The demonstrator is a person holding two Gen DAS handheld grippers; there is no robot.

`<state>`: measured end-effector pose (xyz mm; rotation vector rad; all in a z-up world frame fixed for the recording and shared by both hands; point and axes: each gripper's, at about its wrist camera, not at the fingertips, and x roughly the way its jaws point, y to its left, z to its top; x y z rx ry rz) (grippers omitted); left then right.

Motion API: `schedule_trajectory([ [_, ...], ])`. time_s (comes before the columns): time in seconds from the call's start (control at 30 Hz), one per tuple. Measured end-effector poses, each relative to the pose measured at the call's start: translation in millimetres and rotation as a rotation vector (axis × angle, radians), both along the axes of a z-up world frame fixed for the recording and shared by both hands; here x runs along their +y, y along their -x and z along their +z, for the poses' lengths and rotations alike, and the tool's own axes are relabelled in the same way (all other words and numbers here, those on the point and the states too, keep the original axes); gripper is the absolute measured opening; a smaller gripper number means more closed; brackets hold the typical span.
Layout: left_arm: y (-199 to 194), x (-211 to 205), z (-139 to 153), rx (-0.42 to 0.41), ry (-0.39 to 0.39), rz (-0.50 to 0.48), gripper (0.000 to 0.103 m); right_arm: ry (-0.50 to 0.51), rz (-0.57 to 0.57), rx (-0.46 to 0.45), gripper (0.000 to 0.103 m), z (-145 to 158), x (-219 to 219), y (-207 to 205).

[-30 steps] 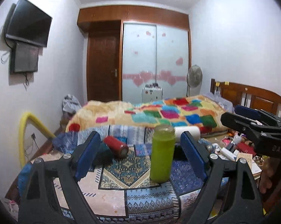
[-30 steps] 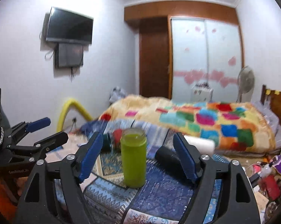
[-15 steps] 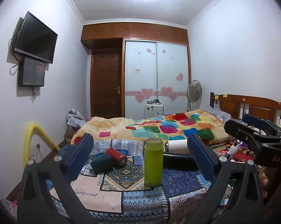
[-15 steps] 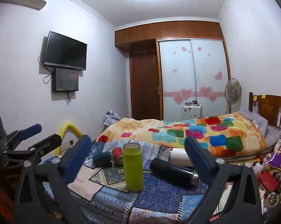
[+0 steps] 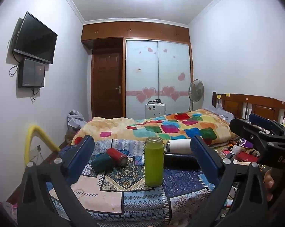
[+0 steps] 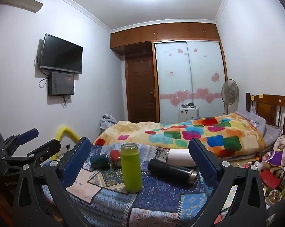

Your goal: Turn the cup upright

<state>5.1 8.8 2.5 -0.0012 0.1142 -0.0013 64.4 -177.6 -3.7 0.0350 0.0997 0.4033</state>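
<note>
L to R on the patterned cloth: dark green cup on its side, red cup on its side touching it, green cup upright w/ mouth up near centre, black flask and white flask lying behind-right. Green cup stands free, nothing touching it; task item looks righted. Left gripper spread wide, empty, framing the cup from back off it. Right gripper likewise wide and empty, clear of cup, prob. so as not to knock it. Cup contents: can't confirm, wall opaque.
</note>
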Motion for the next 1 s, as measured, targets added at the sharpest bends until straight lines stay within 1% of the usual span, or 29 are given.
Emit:
schedule_trajectory([
  [0.37, 0.0, -0.3, -0.9, -0.001, 0.004, -0.006, 0.103, -0.005, 0.006, 0.016, 0.103, -3.7, -0.3, -1.7],
  [1.0, 1.0, -0.9, -2.6, -0.013, 0.010, -0.013, 0.103, -0.012, 0.006, 0.013, 0.103, -2.8, 1.3, -1.7],
])
